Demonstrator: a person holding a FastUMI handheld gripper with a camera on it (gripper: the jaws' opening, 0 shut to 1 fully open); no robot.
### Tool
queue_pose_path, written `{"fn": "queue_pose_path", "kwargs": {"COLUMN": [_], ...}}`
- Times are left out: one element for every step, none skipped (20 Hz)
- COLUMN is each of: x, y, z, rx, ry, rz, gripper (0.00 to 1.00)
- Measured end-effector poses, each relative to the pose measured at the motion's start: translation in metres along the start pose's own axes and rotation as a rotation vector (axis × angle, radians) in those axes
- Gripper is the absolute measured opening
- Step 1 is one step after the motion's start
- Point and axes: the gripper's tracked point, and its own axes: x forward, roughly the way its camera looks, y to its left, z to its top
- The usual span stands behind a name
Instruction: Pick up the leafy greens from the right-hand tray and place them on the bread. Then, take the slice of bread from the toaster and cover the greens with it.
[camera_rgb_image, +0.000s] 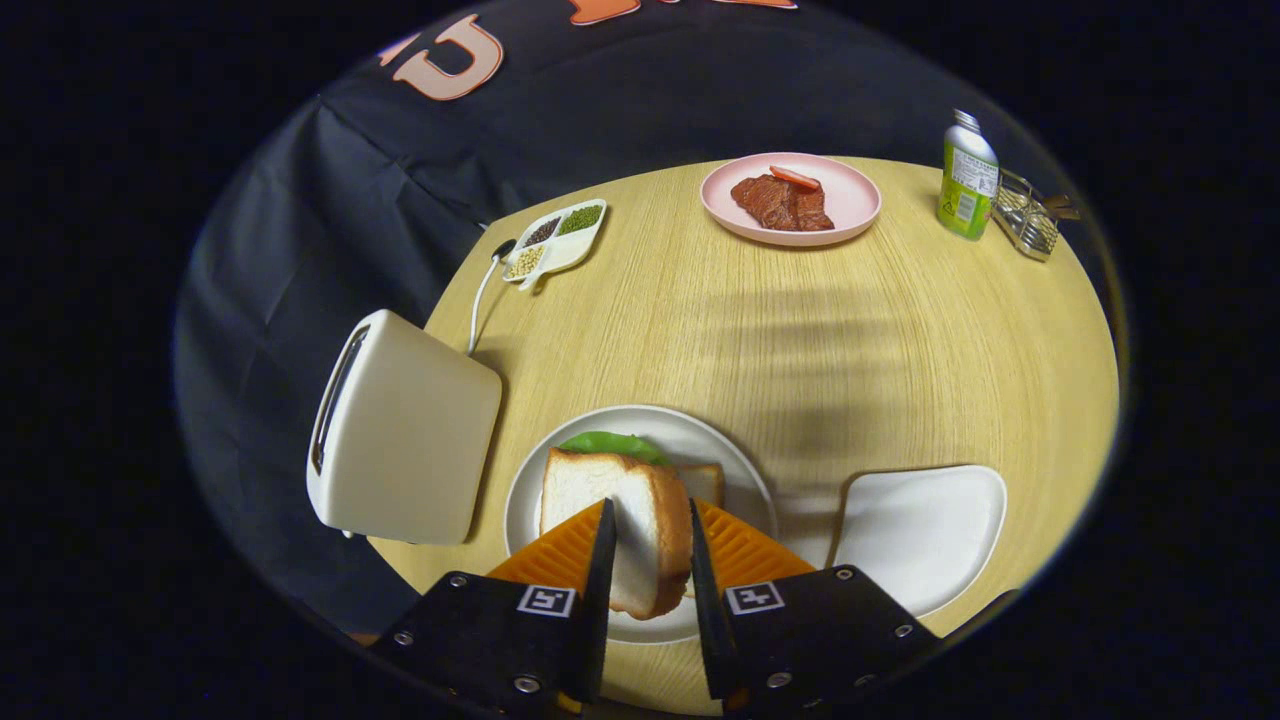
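**Claw clamped on a bread slice**

The claw (648, 535) reaches forward and tilts down, its two fingers (600, 560) running almost parallel with a narrow gap between them. Both fingers press on the flanks of the slice of bread (640, 520), which stands on edge between them, so the claw is closed on it. The ribbed pads (745, 555) flare outward behind the fingertips.

Golden-crusted white bread slice (620, 525), tilted on edge, clamped above green leafy greens (612, 444) and lower bread (703, 482).
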Motion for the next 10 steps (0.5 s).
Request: {"fn": "queue_pose_path", "kwargs": {"x": [0.001, 0.000, -0.001, -0.003, -0.006, -0.010, -0.015, -0.021, -0.030, -0.039], "y": [-0.004, -0.011, -0.014, -0.014, -0.014, -0.013, -0.012, -0.010, -0.009, -0.008], "z": [0.000, 0.000, 0.000, 0.001, 0.003, 0.007, 0.012, 0.020, 0.029, 0.040], "rx": [-0.016, -0.033, -0.045, -0.050, -0.053, -0.051, -0.050, -0.054, -0.065, -0.081], "ry": [-0.005, -0.012, -0.021, -0.029, -0.042, -0.063, -0.088, -0.121, -0.161, -0.203], "rz": [-0.020, -0.046, -0.059, -0.063, -0.060, -0.059, -0.054, -0.053, -0.054, -0.060], "gripper": [0.46, 0.51, 0.57, 0.62, 0.68, 0.70, 0.74, 0.75, 0.75, 0.76]}}
